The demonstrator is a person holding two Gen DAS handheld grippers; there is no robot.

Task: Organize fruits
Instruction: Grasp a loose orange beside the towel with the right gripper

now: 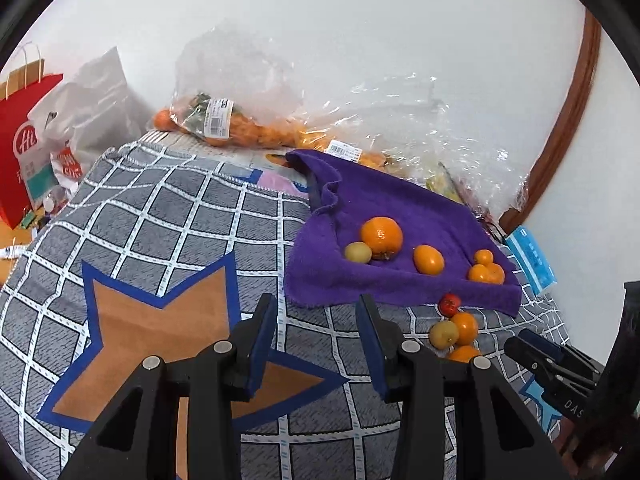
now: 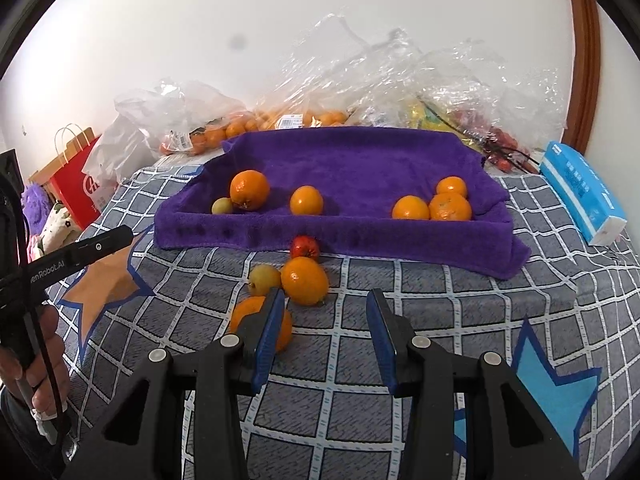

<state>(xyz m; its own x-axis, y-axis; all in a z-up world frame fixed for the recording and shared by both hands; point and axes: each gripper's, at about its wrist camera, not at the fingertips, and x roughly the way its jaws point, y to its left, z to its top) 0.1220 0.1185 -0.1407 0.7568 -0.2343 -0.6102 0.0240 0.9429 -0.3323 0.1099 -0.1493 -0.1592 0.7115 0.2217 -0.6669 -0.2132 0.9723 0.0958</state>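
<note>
A: State of the left hand-held gripper (image 1: 316, 304)?
B: Tilted downward, its two blue-padded fingers parted, nothing between them.
A: And the right hand-held gripper (image 2: 325, 298)?
B: Same downward tilt, fingers parted, nothing clamped.
A: Any hand visible?
B: Yes. In the right wrist view, the left hand (image 2: 36, 356) grips its handle.

A red paper shopping bag (image 1: 22, 136) stands beside a grey checked blanket (image 1: 168, 216) with star motifs, while a blue tissue pack (image 2: 582, 196) lies near a white wall (image 2: 200, 20).
</note>
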